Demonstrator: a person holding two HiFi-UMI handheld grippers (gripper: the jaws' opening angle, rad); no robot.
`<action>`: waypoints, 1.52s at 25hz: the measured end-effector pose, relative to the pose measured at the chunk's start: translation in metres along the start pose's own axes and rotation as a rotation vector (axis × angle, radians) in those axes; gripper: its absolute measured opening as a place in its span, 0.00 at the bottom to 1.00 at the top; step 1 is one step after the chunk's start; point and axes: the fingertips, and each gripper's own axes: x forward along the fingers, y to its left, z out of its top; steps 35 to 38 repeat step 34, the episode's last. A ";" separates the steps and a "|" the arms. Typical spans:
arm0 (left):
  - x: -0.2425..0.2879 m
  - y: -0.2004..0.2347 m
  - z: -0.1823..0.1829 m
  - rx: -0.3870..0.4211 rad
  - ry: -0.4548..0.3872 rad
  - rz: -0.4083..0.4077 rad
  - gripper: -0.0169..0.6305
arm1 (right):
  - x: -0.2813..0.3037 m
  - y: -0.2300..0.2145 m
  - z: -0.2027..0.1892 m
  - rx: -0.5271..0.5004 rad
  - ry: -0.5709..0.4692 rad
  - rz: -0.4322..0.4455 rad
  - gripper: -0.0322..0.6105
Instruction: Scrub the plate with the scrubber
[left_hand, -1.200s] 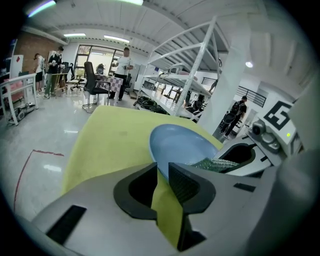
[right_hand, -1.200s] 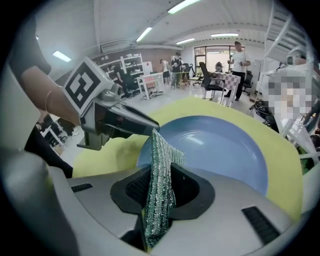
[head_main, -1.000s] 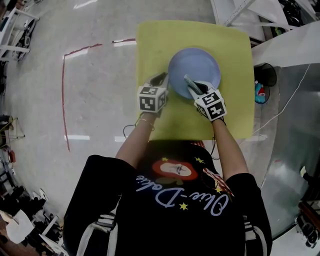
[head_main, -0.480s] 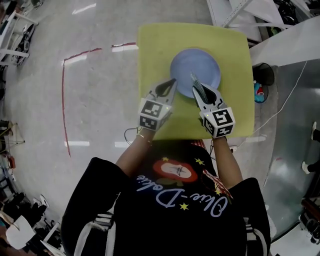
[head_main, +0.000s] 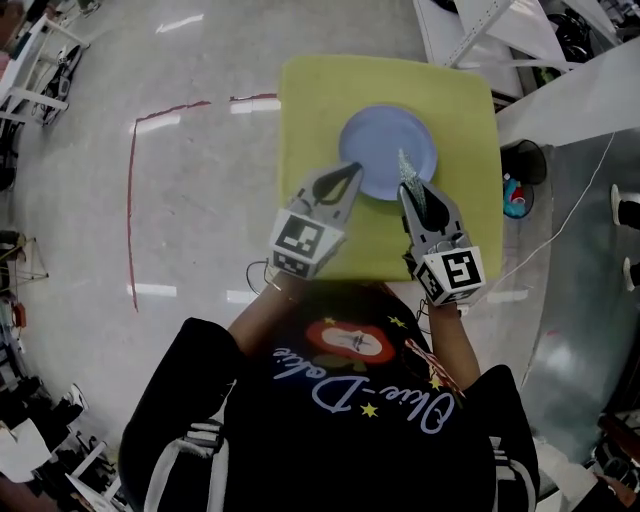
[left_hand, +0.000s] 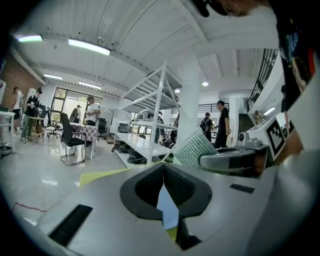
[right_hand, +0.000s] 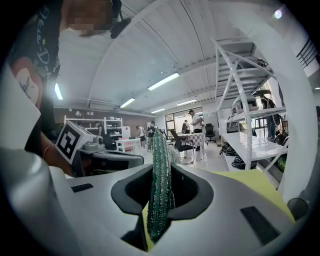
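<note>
A blue plate (head_main: 387, 150) lies flat on the yellow mat (head_main: 460, 110). My left gripper (head_main: 352, 168) hovers over the plate's near left edge, shut with nothing between its fingers. In the left gripper view the left gripper (left_hand: 163, 170) has its jaws meeting, with only a sliver of blue plate (left_hand: 167, 210) showing below them. My right gripper (head_main: 403, 187) is shut on the green scrubber (head_main: 408, 166), which stands up from its jaws over the plate's near right edge. In the right gripper view the scrubber (right_hand: 160, 185) is pinched upright in the right gripper (right_hand: 161, 172).
The mat sits above a shiny grey floor with a red tape line (head_main: 131, 200). White shelving (head_main: 480, 25) stands behind the mat, and a black round object (head_main: 525, 155) and a white cable (head_main: 570, 215) lie to its right. People, chairs and tables (left_hand: 75, 137) are far off.
Both grippers have drawn back from the plate towards the person and risen closer to the head camera. The left gripper has come off the plate's left edge. The scrubber has left the plate's surface.
</note>
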 end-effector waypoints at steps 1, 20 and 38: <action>-0.002 -0.004 0.005 0.005 -0.007 0.001 0.03 | -0.004 0.002 0.005 -0.007 -0.010 0.006 0.15; -0.012 -0.052 0.041 0.014 -0.081 0.038 0.03 | -0.055 -0.003 0.042 -0.022 -0.130 0.051 0.15; -0.021 -0.056 0.051 -0.012 -0.115 0.026 0.03 | -0.060 0.007 0.054 -0.012 -0.155 0.064 0.15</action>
